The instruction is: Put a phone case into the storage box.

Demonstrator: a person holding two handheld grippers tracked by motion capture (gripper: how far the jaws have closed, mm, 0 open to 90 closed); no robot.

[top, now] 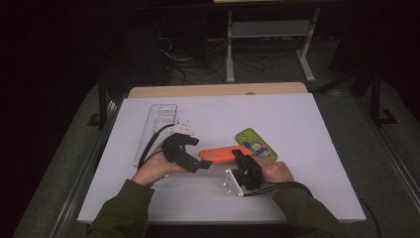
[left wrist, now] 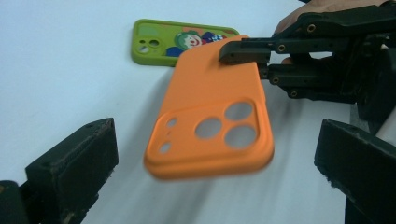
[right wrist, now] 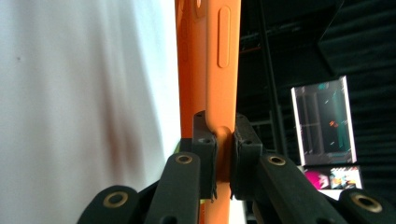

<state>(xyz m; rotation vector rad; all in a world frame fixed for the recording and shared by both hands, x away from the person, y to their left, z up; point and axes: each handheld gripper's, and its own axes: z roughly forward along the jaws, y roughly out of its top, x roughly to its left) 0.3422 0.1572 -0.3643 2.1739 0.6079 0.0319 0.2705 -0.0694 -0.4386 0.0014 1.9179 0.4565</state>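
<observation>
An orange phone case [left wrist: 212, 123] with camera cut-outs hangs a little above the white table, its back facing up. My right gripper [right wrist: 225, 140] is shut on one short end of it, seen edge-on as the orange case [right wrist: 210, 70]. From the left gripper view, the right gripper [left wrist: 240, 57] clamps the case's far end. My left gripper [left wrist: 217, 156] is open, one jaw on each side of the case's camera end without touching it. From above, the left gripper [top: 200, 166] and right gripper [top: 238, 154] meet at the orange case [top: 220, 153] in the middle of the table.
A green phone case [top: 256, 144] with a cartoon print lies flat just behind the right hand, also seen as the green case [left wrist: 173, 42]. A clear plastic tray [top: 156, 130] lies at the table's left. Dark floor, cables and a desk frame surround the table [top: 297, 114].
</observation>
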